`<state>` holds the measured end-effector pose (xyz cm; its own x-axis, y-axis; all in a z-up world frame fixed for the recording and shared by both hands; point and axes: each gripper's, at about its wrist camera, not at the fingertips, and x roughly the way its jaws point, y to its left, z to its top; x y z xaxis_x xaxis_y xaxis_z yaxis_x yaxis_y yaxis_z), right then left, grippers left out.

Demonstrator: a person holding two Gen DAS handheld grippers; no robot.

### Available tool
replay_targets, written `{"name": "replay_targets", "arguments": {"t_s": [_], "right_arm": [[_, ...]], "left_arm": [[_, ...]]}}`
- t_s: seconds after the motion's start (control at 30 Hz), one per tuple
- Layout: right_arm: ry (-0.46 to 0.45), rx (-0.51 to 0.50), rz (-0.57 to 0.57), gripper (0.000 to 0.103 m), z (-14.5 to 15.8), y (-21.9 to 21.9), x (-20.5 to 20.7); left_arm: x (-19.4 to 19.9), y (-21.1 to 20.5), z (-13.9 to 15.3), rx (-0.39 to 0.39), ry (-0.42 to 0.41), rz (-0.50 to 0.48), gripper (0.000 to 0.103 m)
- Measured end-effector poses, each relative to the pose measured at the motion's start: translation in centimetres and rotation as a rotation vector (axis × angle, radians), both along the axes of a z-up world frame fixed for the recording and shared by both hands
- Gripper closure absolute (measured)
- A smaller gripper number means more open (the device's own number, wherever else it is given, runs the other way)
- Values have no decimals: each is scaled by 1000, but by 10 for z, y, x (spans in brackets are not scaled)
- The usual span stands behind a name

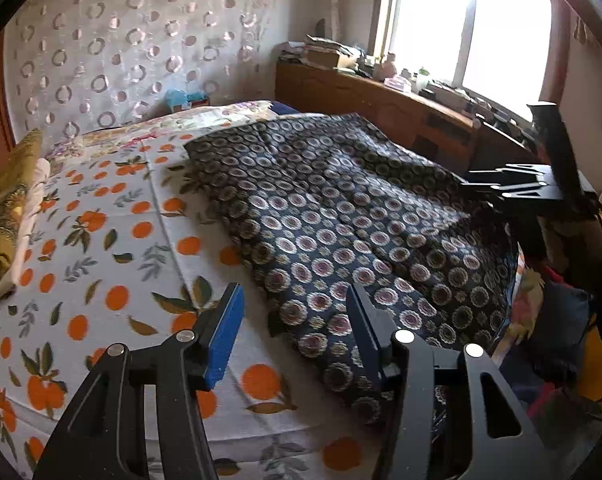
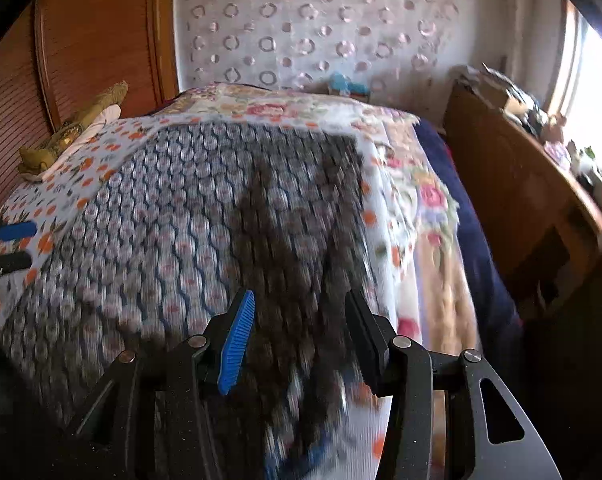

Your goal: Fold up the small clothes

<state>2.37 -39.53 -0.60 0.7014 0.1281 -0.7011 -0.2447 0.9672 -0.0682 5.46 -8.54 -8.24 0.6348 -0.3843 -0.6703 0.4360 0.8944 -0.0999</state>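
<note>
A dark navy garment with round floral medallions [image 1: 341, 216] lies spread flat on the bed; it also shows, blurred, in the right wrist view [image 2: 205, 216]. My left gripper [image 1: 295, 320] is open and empty, just above the garment's near left edge. My right gripper [image 2: 299, 320] is open and empty over the garment's near right part. The right gripper also shows at the right of the left wrist view [image 1: 513, 184], over the garment's far right edge. The left gripper's fingers [image 2: 13, 232] show at the left edge of the right wrist view.
The bed has a white sheet with oranges [image 1: 101, 240] and a floral cover [image 2: 429, 200]. A yellow-green pillow [image 1: 5, 216] lies at the left. A wooden shelf unit [image 1: 381, 96] with clutter runs under the window. A wooden headboard [image 2: 81, 40] stands at the back left.
</note>
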Motion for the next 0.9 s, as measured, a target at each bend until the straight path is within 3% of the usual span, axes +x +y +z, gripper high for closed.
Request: {"name": "replay_targets", "arguments": {"t_s": [0.07, 0.17, 0.23, 0.37, 0.57, 0.9], "right_arm": [[9, 24, -1, 54, -3, -11, -12], [8, 69, 25, 71, -6, -21, -28], [9, 71, 32, 74, -7, -24, -35], [8, 51, 60, 99, -15, -8, -30], [-83, 67, -16, 102, -8, -14, -34], [-64, 35, -50, 102, -15, -11, -34]], "left_arm": [[-1, -4, -1, 4, 7, -7, 49], [-2, -8, -2, 14, 12, -10, 49], [-3, -9, -3, 19, 16, -10, 49], [-3, -10, -5, 22, 31, -12, 49], [-3, -11, -10, 30, 60, -18, 49], [-2, -12, -15, 32, 87, -26, 49]]}}
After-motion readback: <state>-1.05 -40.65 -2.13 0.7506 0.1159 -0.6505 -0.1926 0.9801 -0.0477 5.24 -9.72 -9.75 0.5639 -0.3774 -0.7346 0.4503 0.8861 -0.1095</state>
